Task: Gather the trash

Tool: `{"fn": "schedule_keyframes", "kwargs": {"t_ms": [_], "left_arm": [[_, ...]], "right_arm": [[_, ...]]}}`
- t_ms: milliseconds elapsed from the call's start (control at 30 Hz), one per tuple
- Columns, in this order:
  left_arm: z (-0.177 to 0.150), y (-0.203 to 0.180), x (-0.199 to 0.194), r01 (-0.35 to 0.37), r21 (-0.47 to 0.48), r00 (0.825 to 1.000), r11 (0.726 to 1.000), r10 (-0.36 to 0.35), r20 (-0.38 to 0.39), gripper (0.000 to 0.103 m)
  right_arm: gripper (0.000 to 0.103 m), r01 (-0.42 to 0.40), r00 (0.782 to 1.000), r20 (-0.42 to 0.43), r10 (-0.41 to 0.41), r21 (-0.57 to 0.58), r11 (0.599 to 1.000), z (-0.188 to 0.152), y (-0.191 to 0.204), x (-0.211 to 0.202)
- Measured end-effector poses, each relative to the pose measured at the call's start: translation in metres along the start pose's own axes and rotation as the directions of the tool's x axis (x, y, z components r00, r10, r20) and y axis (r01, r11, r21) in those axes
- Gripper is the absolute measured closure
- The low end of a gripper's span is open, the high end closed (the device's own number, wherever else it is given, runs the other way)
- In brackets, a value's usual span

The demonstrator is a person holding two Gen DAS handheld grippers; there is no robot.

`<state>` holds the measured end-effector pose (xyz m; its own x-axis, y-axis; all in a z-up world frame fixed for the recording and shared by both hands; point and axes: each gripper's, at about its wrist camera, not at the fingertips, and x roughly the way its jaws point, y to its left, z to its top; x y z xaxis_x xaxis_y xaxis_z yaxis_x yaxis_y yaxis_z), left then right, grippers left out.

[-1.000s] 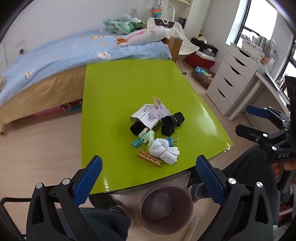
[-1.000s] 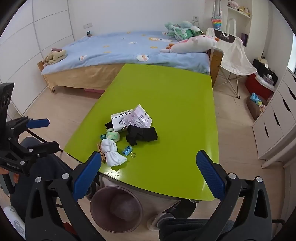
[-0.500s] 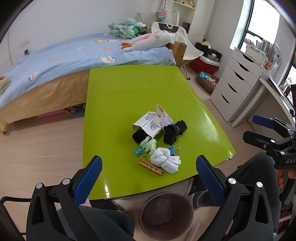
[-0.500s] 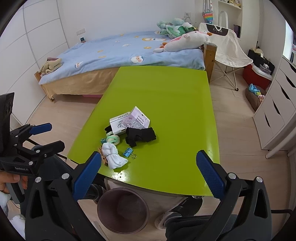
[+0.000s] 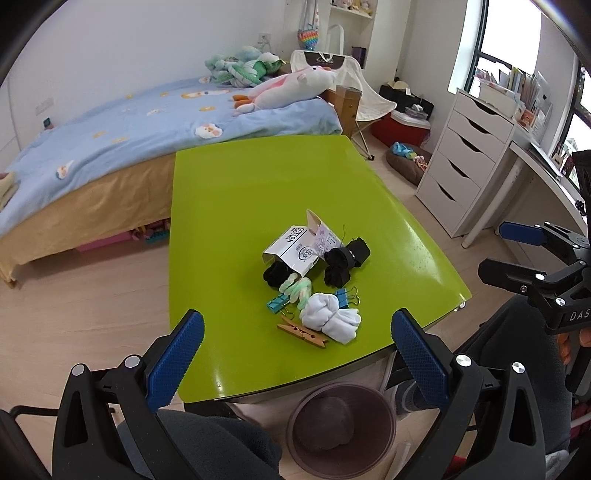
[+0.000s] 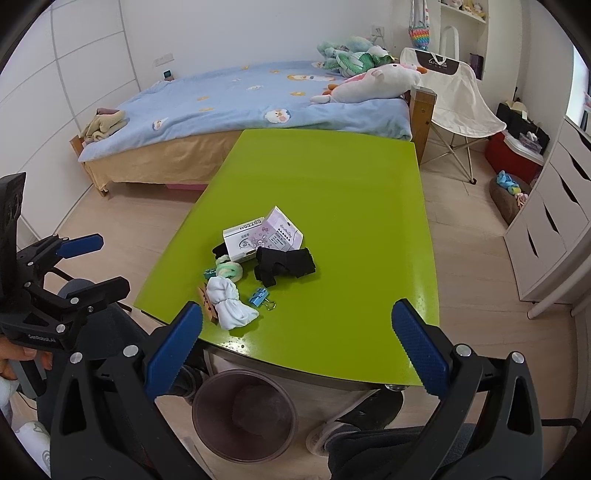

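- L gripper point(image 5: 295, 343) & R gripper point(image 6: 297, 338): fingers wide apart, nothing held
- empty carton point(image 5: 295, 251) mid green table point(image 5: 258, 184), socks/clips beside it
- bin point(image 5: 341, 430) on floor below table's near edge

A bedroom with white walls point(image 6: 92, 74) and a pale wood-plank floor point(image 5: 81, 295). A bed point(image 5: 129, 122) with a light blue patterned cover stands against the far wall, plush toys point(image 5: 288, 86) piled near its head end. A glossy lime-green tabletop point(image 5: 277, 192) reaches almost to the bed's side. To the right, a cream folding chair point(image 6: 458, 96) stands beside the bed, then a white drawer unit point(image 5: 465, 162) with books on top. Daylight comes through a dark-framed window point(image 5: 498, 33) at upper right. A white shelf point(image 5: 351, 11) hangs in the far corner.
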<state>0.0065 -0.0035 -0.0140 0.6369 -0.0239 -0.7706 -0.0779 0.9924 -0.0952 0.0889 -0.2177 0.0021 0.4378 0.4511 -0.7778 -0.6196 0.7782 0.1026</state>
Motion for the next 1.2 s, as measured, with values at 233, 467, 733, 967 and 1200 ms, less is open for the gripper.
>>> {"fn": "schedule_keyframes", "kwargs": {"t_ms": [233, 467, 733, 967, 1200], "left_arm": [[0.002, -0.004, 0.000, 0.006, 0.004, 1.000, 1.000, -0.006, 0.004, 0.006], [0.005, -0.005, 0.001, -0.002, 0.009, 1.000, 1.000, 0.002, -0.002, 0.006], [0.004, -0.004, 0.004, -0.005, 0.008, 1.000, 1.000, 0.005, -0.007, 0.006], [-0.001, 0.001, 0.005, -0.013, 0.001, 1.000, 1.000, 0.013, -0.015, 0.006], [-0.003, 0.006, 0.006, -0.015, -0.012, 1.000, 1.000, 0.015, -0.014, 0.006]], "right_arm": [[0.003, 0.000, 1.000, 0.001, 0.000, -0.006, 1.000, -0.001, 0.003, -0.001], [0.003, -0.009, 1.000, -0.007, 0.009, 0.001, 1.000, -0.002, 0.002, 0.001], [0.003, -0.027, 1.000, -0.016, 0.027, 0.000, 1.000, -0.002, 0.004, 0.007], [0.003, -0.042, 0.999, -0.035, 0.042, -0.007, 0.999, 0.001, 0.006, 0.019], [0.003, -0.058, 0.996, -0.069, 0.056, -0.035, 0.998, 0.020, 0.009, 0.042]]}}
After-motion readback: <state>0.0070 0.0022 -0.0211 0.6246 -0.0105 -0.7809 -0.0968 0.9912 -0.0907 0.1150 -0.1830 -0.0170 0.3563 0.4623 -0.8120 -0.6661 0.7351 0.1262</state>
